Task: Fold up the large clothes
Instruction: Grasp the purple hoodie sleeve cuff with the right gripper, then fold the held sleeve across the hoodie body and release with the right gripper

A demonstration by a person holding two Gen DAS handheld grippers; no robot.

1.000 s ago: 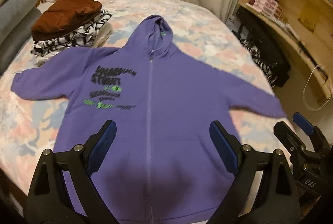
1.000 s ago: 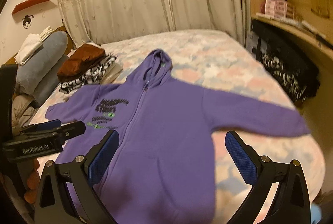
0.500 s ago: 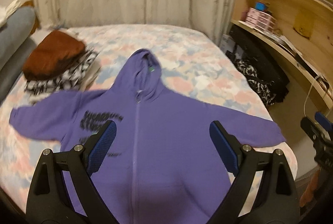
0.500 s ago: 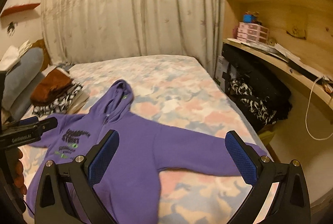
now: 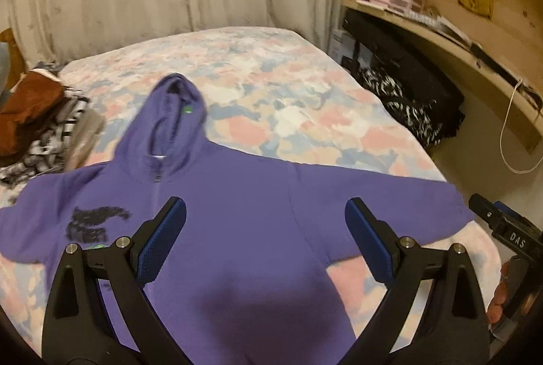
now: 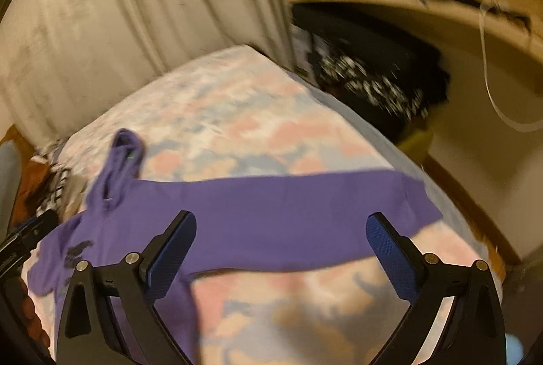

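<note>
Left gripper [image 5: 265, 244]: spread wide, empty, above torso of purple zip-front hooded sweatshirt [image 5: 244, 195]. Right gripper [image 6: 281, 251]: spread wide, empty, over outstretched sleeve [image 6: 305, 205]. Sweatshirt flat, face up, on pastel floral bed [image 5: 271, 87]. Step: pre-fold approach, likely. Next: descend, pinch sleeve cuff, carry inward.

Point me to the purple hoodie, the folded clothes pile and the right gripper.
purple hoodie [image 5: 244, 195]: left wrist view, on the chest panel.
folded clothes pile [image 5: 34, 114]: left wrist view, on the brown top garment.
right gripper [image 6: 281, 246]: right wrist view, midway between the open blue fingertips.
</note>
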